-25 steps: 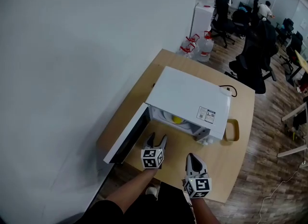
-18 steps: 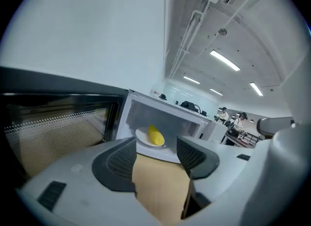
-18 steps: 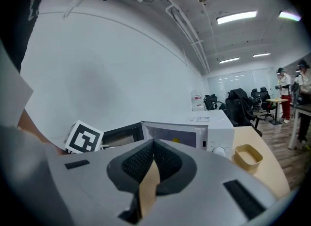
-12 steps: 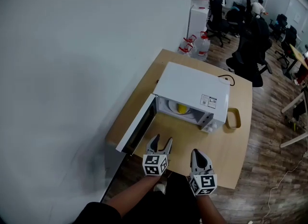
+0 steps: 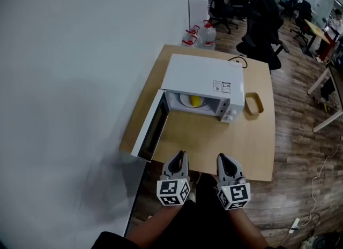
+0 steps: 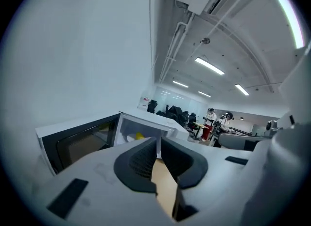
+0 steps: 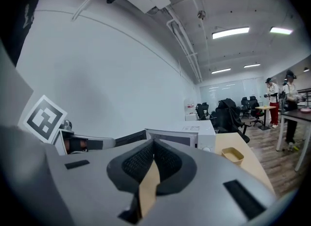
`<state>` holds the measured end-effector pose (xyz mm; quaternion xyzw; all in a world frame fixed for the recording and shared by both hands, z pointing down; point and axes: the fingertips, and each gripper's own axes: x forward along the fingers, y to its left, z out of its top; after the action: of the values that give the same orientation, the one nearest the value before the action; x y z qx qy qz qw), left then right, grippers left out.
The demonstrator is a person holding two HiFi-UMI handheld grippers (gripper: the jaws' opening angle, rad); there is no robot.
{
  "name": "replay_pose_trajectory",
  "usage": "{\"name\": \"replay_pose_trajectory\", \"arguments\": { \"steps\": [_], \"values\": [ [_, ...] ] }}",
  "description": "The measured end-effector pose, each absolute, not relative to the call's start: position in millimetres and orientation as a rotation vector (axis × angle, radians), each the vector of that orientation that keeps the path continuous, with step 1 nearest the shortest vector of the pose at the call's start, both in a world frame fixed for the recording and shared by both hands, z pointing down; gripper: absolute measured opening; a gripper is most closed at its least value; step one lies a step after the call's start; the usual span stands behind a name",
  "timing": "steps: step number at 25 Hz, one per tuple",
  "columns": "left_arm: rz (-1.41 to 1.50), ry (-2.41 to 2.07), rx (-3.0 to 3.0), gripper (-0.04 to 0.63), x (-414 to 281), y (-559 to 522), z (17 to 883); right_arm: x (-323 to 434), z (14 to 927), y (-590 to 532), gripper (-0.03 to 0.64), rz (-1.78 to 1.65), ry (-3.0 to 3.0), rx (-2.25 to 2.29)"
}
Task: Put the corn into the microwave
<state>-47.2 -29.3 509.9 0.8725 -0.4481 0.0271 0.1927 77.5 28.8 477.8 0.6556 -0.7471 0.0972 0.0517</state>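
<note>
The white microwave (image 5: pixel 201 82) stands on the wooden table (image 5: pixel 214 146) with its door (image 5: pixel 150 127) swung wide open to the left. Inside, the yellow corn (image 5: pixel 196 101) lies on a white plate (image 5: pixel 185 101). Both grippers hover side by side at the table's near edge, well back from the microwave. My left gripper (image 5: pixel 180 157) has just been closing and its tips now meet with nothing between them. My right gripper (image 5: pixel 222 158) is shut and empty too. In the left gripper view, the corn (image 6: pixel 139 135) shows past the open door (image 6: pixel 80 142).
A small wooden tray (image 5: pixel 254 103) sits on the table right of the microwave, and also shows as a tray (image 7: pixel 232 155) in the right gripper view. A white wall runs along the left. Water bottles (image 5: pixel 201 34) and office chairs (image 5: pixel 257 23) stand beyond the table.
Both grippers have drawn back from the microwave's opening to the table's near edge. The left gripper's jaws, open before, have come together empty. The right gripper stayed shut.
</note>
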Motion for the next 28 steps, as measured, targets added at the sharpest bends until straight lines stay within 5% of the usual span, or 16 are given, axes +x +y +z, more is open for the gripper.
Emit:
{"name": "replay_pose_trajectory", "arguments": {
  "steps": [28],
  "values": [
    [0.088, -1.180, 2.649, 0.014, 9.1, 13.4, 464.4, 114.4, 442.4, 63.7, 0.060, 0.200, -2.249, 1.991]
  ]
}}
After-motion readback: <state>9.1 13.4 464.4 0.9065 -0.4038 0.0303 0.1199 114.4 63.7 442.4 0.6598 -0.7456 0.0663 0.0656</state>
